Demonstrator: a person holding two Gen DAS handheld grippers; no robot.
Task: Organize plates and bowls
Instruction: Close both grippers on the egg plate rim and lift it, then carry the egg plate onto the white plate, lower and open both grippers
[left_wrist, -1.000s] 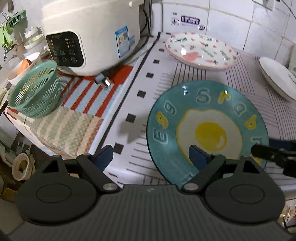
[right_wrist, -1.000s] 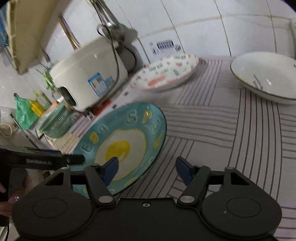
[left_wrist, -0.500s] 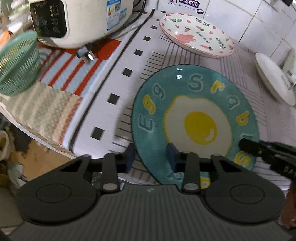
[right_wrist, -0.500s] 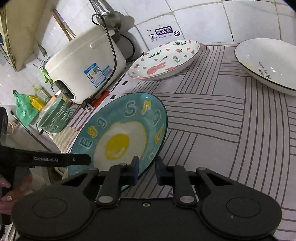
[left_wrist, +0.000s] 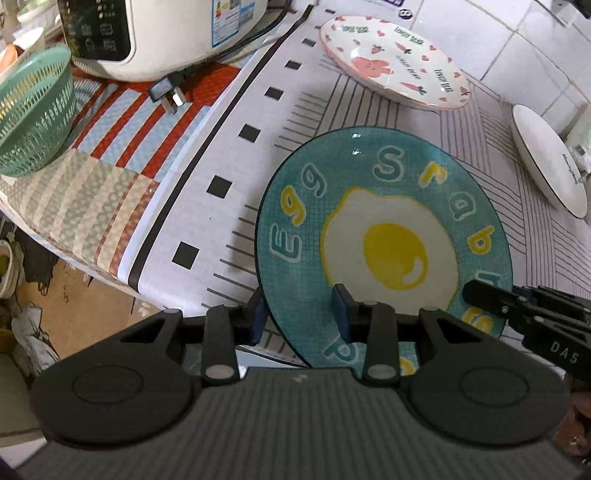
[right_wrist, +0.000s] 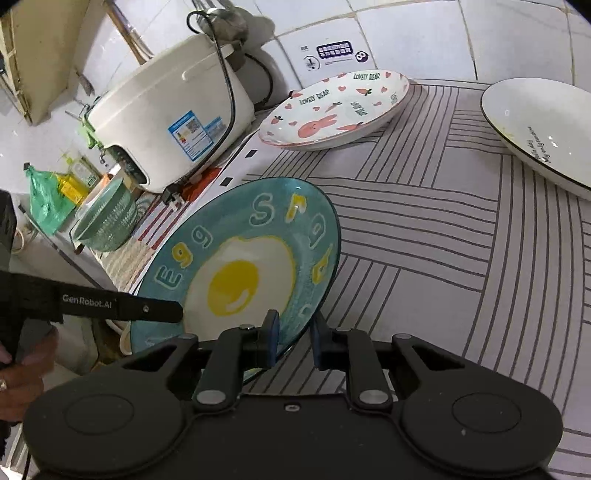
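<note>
Teal-glazed and printed with a fried egg, the egg plate (left_wrist: 384, 236) is shown near the worktop's (left_wrist: 236, 177) near edge, raised at a tilt. At far left a green basket (left_wrist: 33, 118) and a white rice cooker (left_wrist: 155, 33) are seen. The left gripper (left_wrist: 299, 314) is clamped on the plate's near-left rim, the right gripper (right_wrist: 293, 334) on its near-right rim, jaws pinching the edge from above and below. Farther right lie the rabbit plate (right_wrist: 332, 110) and a white bowl (right_wrist: 543, 129). Glazed ceramic is judged stiff, slippery and breakable; the rim is best gripped.
</note>
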